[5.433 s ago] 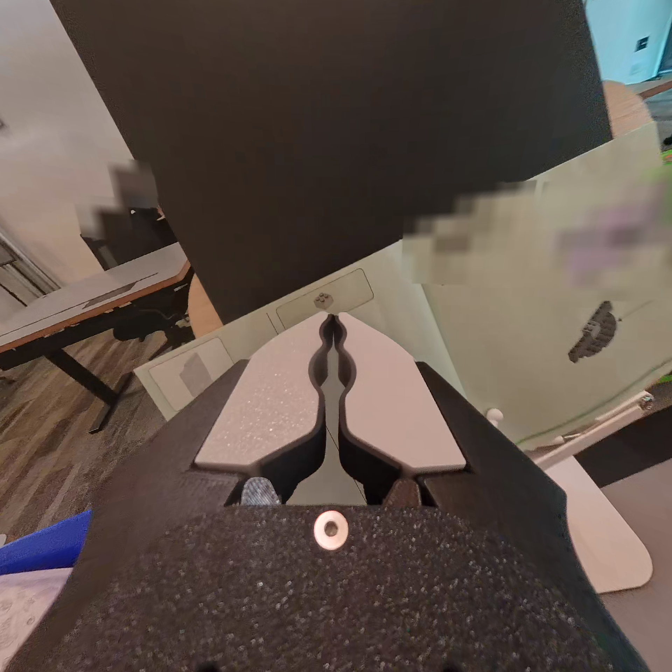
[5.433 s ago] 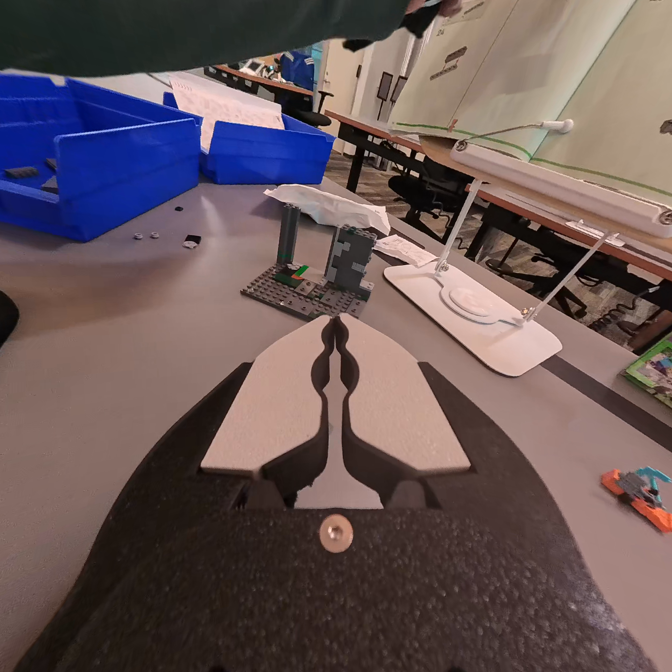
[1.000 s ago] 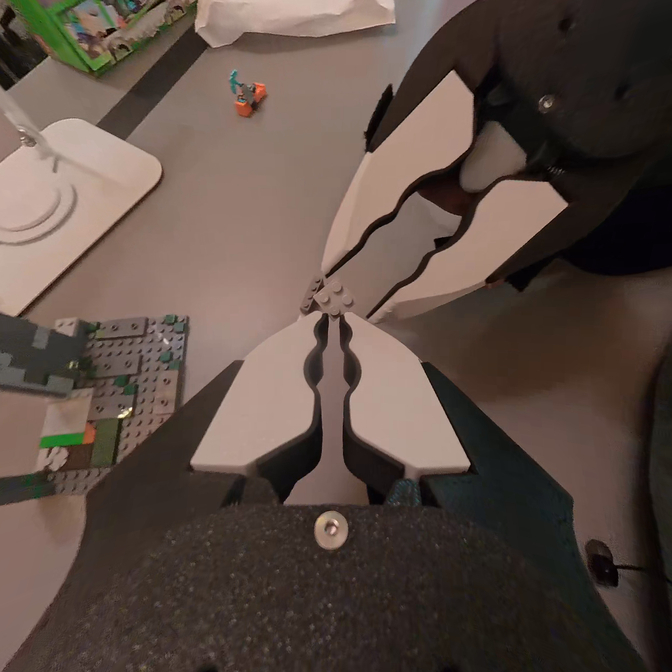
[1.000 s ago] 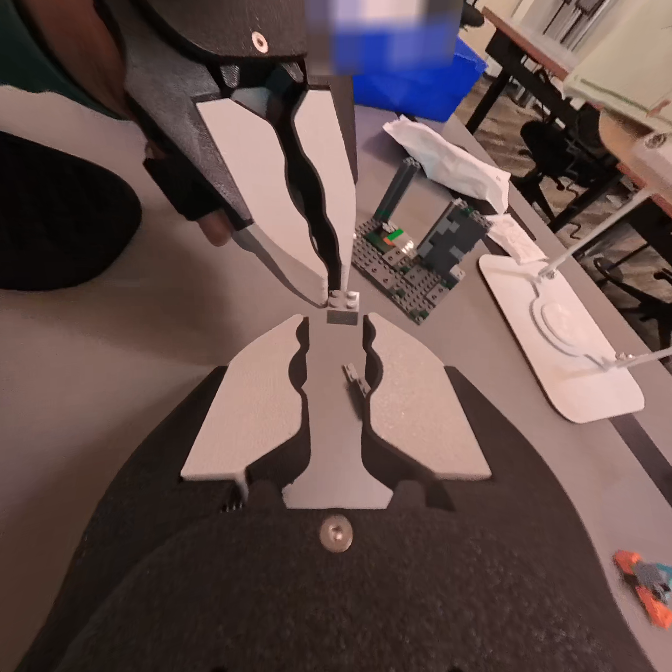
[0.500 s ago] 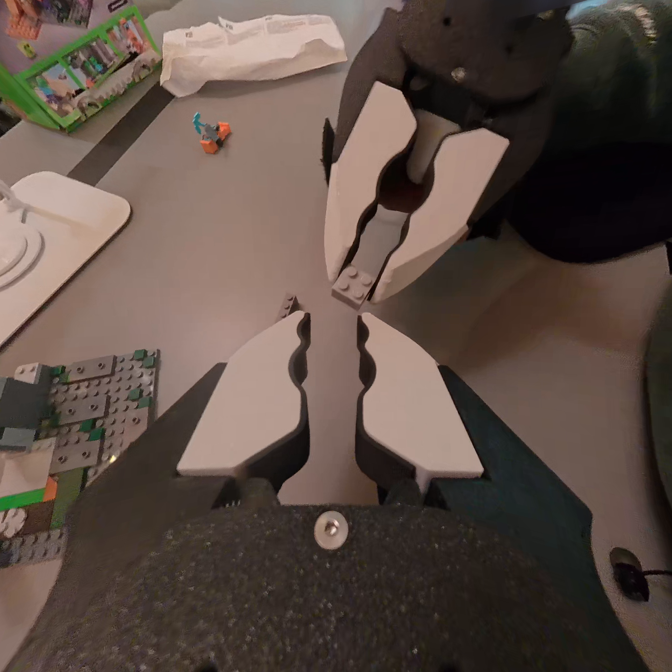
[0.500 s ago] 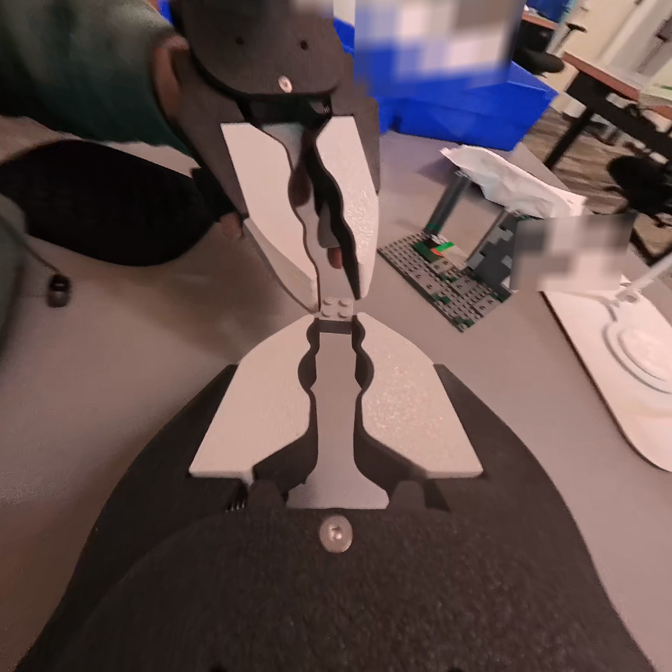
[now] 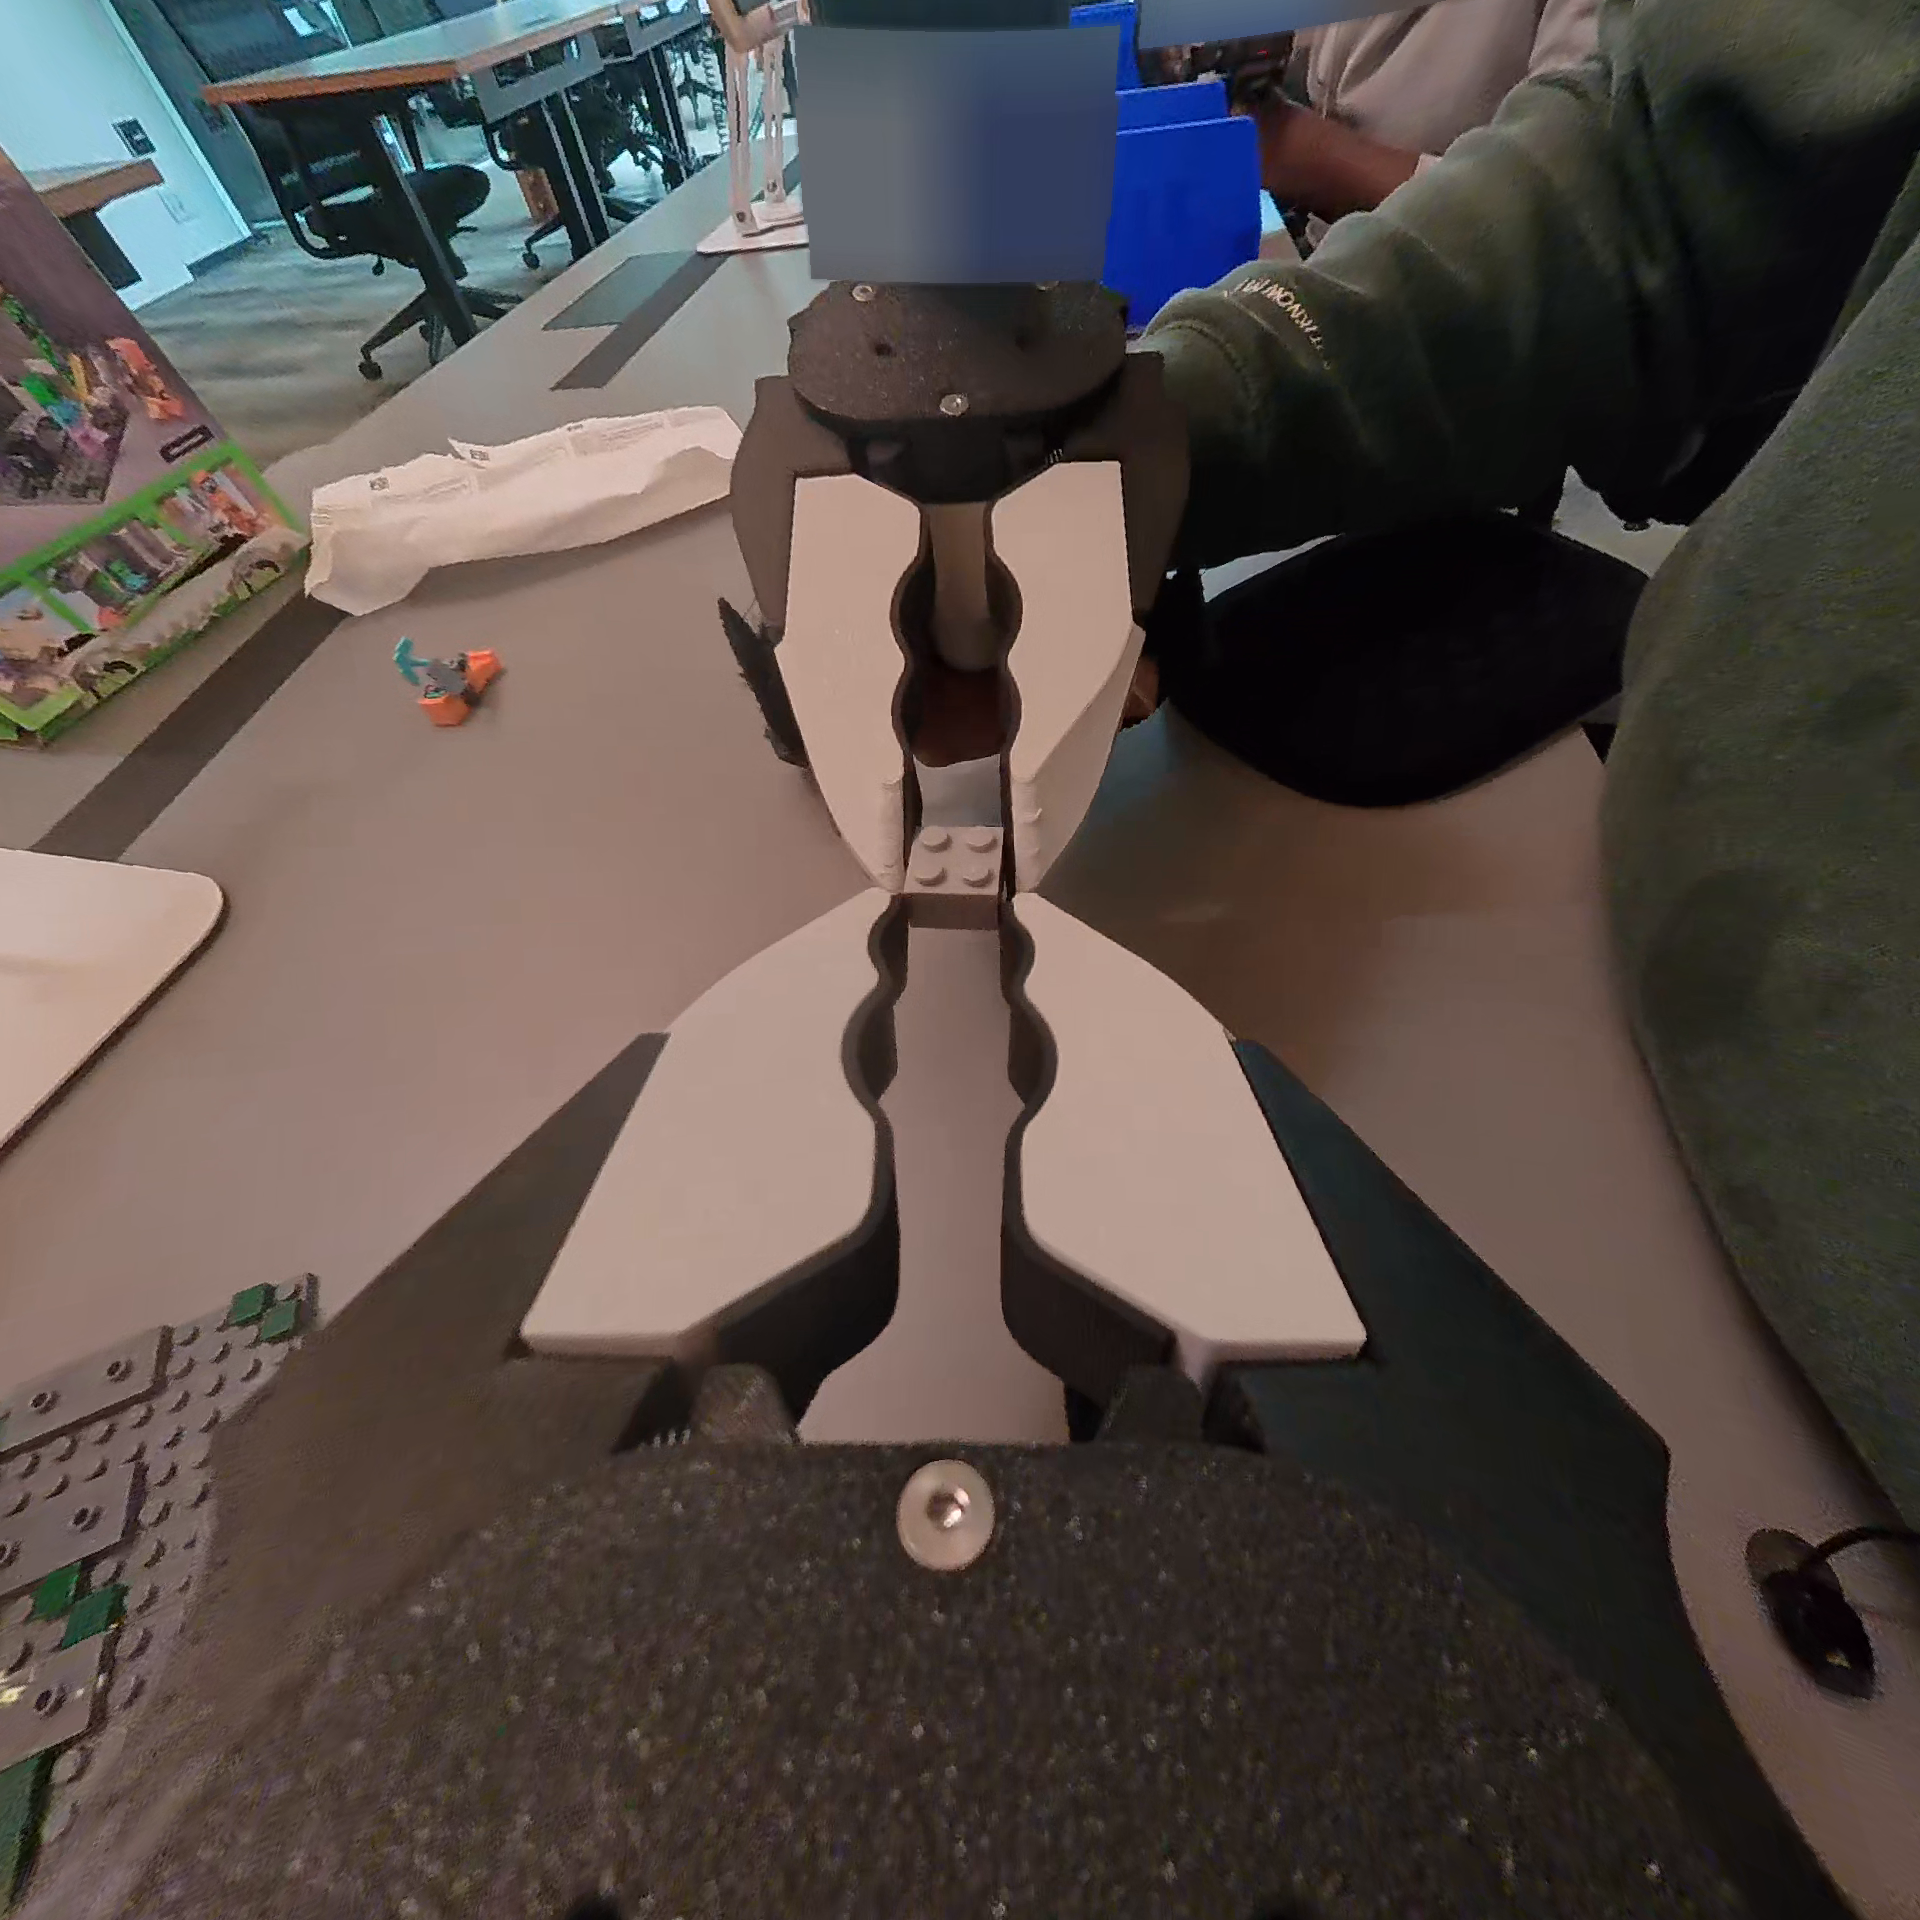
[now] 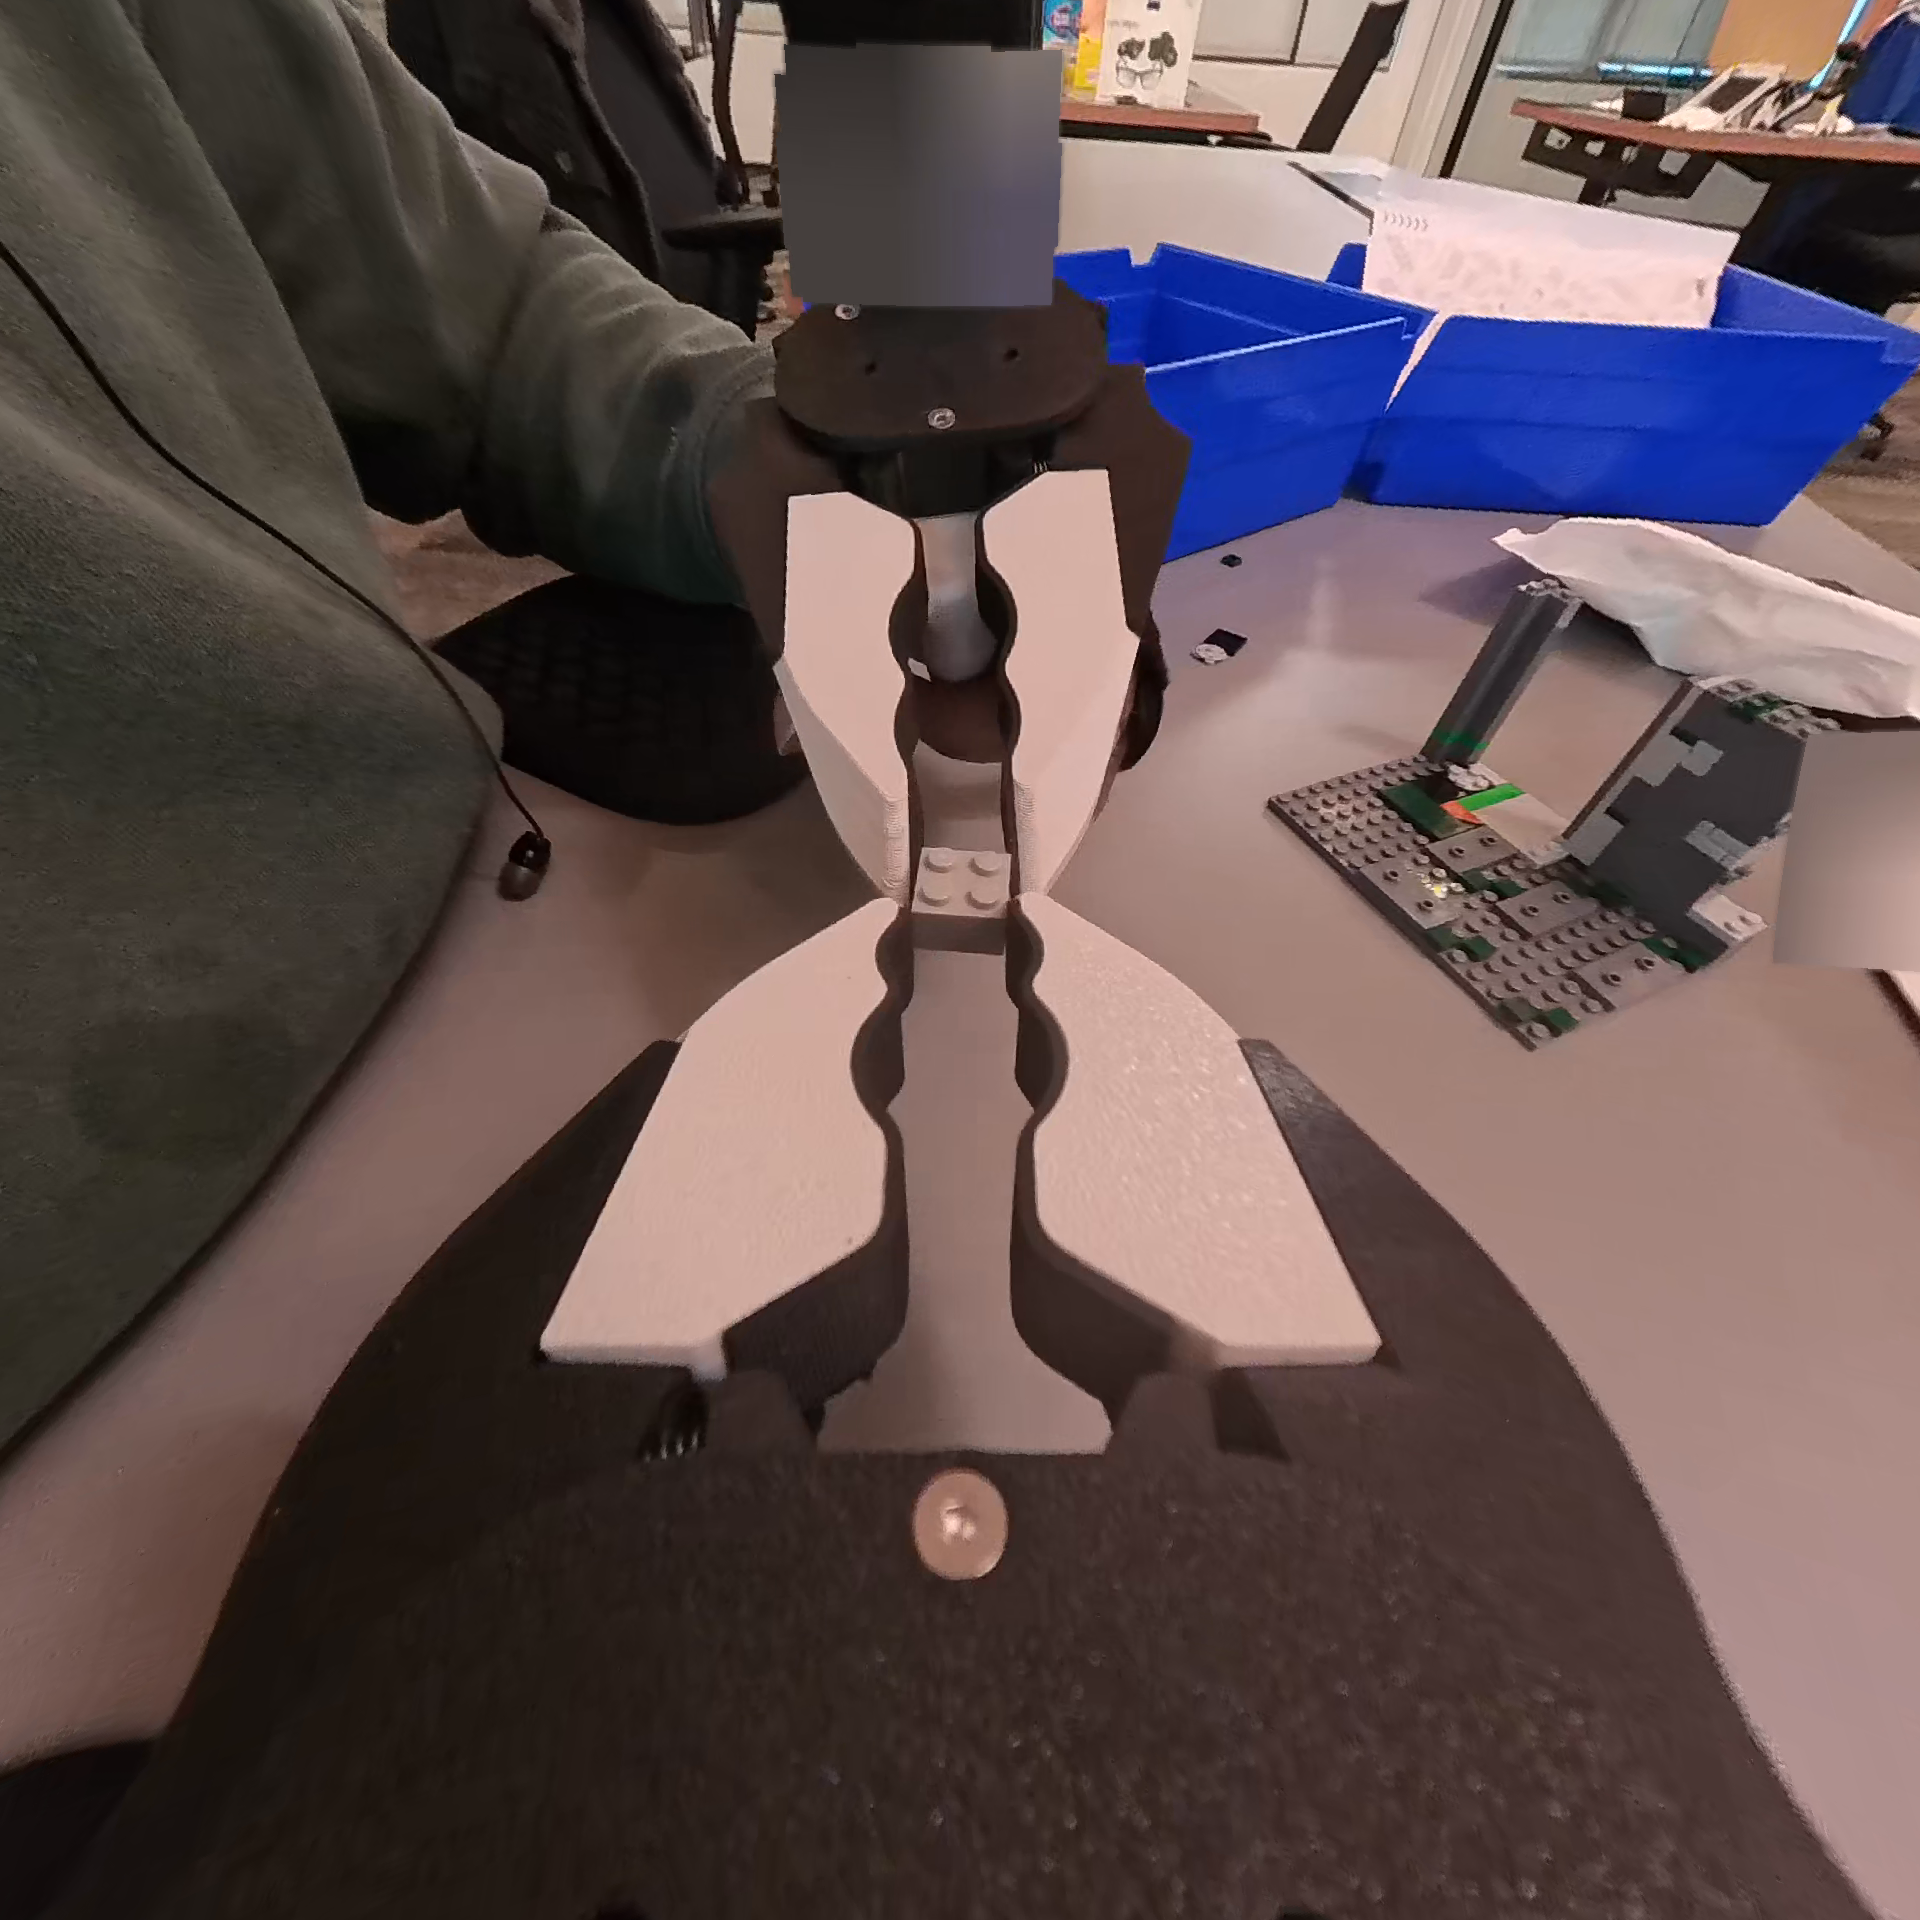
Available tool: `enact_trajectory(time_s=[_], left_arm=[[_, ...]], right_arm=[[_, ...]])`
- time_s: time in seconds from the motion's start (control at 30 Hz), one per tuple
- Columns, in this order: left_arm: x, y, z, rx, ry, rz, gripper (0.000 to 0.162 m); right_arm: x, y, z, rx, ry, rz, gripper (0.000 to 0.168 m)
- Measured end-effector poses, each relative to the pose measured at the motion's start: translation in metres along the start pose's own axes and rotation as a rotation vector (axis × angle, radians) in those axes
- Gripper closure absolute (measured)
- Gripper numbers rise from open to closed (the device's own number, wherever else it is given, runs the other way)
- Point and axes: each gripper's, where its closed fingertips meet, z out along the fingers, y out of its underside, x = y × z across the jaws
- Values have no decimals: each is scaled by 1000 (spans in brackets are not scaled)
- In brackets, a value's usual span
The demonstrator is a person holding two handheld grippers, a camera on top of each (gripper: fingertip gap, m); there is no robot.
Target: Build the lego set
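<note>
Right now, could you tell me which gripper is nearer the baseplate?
Left. The baseplate lies alongside the left gripper; the right gripper is farther, beyond the grey brick both hold.

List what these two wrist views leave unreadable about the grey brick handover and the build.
- Grey brick: its lower part sits behind the fingertips of both the left gripper and the right gripper, so which one bears it is unclear.
- Lego build: its right end lies under a mosaic patch in the right wrist view; the left wrist view's edge crops it.

We have brought the left gripper (image 7: 951, 914) back onto the grey brick (image 7: 956, 864), facing the right gripper (image 8: 956, 920) tip to tip.
</note>
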Motion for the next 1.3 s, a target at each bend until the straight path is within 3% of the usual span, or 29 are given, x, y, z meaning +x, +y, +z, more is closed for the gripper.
enact_trajectory(time_s=[0.23, 0.43, 0.63, 0.93, 1.3], left_arm=[[-10, 12, 0, -13, -41, -8, 146], [-46, 45, -8, -83, -105, -73, 146], [-63, 66, 0, -158, -88, -121, 146], [-69, 73, 3, -189, -37, -150, 146], [-56, 67, 8, -170, 3, -76, 146]], right_arm=[[10, 14, -1, -66, 50, 12, 151], [64, 57, -11, -341, 228, -12, 148], [80, 85, 3, -499, 197, -35, 147], [81, 92, 12, -512, 158, -59, 161], [61, 76, 8, -383, 87, 25, 161]])
